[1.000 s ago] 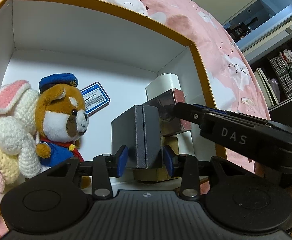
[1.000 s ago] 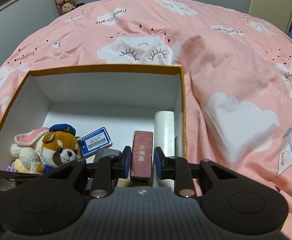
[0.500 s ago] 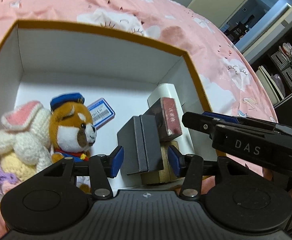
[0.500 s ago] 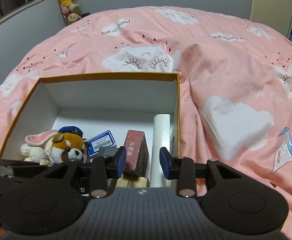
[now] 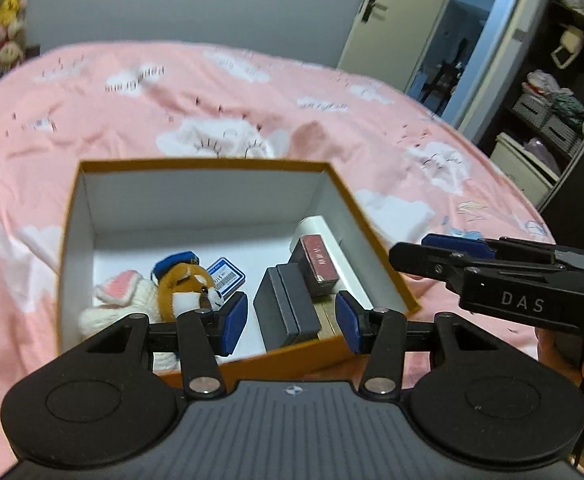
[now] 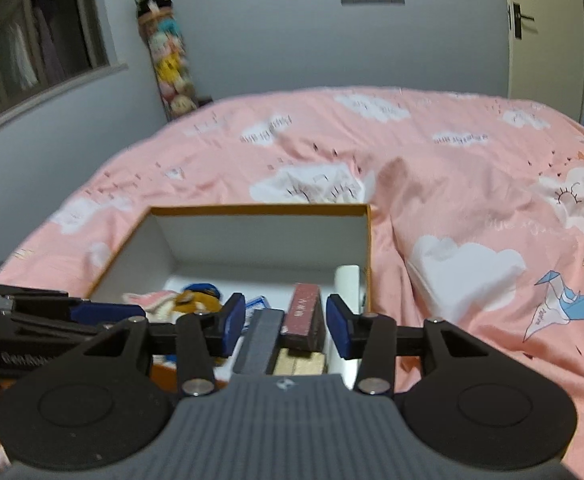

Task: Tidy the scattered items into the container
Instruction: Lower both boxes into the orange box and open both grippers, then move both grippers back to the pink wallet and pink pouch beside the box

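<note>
1. Both claws are hanging over the near edge of the box [image 5: 71,216] on the pink bed [image 5: 171,92], and nothing is being carried right now
2. Left claw [image 5: 292,322] is sitting with its jaws apart and empty; the dark grey case [image 5: 287,308] only lines up between them, it's lying down inside the box
3. Right claw [image 6: 286,326] has just been opening its jaws, and the maroon box [image 6: 304,314] is resting in the box on top of a wooden block [image 6: 300,362], not squeezed by the pads
4. Also sitting inside: the fox plush [image 5: 183,284], the bunny plush [image 5: 115,300], a blue tag [image 5: 225,276] and a white tube [image 5: 324,232] along the right wall
5. I'm not seeing anything loose on the bedspread in either view, so I'm guessing the tidying is basically done, maybe a last check off-camera
</note>
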